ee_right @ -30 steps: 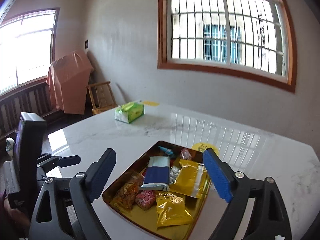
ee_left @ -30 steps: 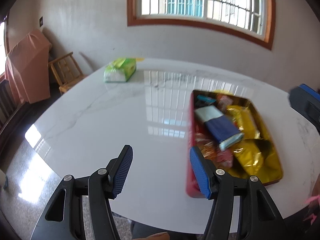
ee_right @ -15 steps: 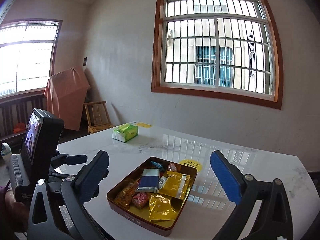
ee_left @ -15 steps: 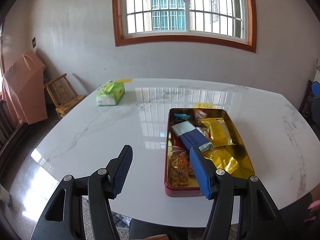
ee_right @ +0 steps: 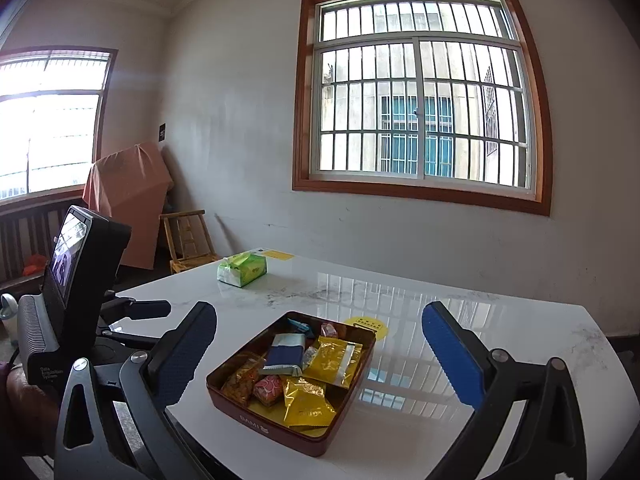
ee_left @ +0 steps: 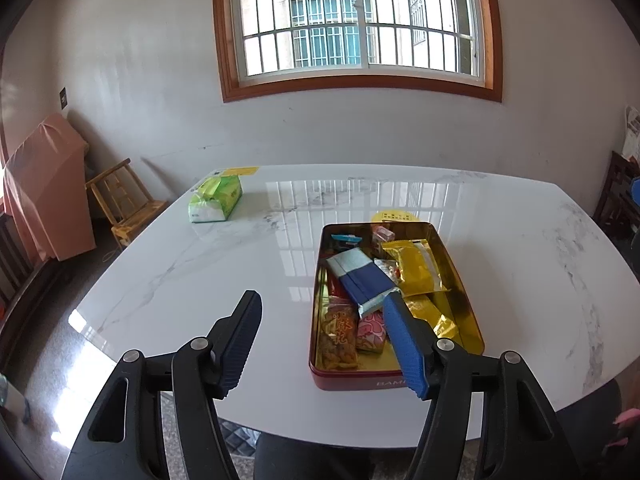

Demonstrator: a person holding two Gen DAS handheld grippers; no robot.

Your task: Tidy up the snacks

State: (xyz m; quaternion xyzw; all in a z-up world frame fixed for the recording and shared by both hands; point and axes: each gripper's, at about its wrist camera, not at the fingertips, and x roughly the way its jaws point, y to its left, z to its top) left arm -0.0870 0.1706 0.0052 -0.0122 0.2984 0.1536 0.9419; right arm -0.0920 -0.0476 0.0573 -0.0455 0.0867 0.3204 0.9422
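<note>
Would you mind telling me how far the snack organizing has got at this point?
Done: nothing is visibly sorted; every snack lies jumbled in the red tin, the blue packet lying over others. In hand: nothing; the left gripper and right gripper are open and empty, held over the table's near edge. Left: all the sorting, including the yellow pouches.

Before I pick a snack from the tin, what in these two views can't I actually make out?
- Left wrist view: the left gripper has one finger covering part of the tin, including its logo and some packets.
- Both views: whatever lies under the blue packet and gold pouch is hidden.
- Right wrist view: print on the orange snack bag is too small to read.
- Right gripper: nothing between its fingers.
</note>
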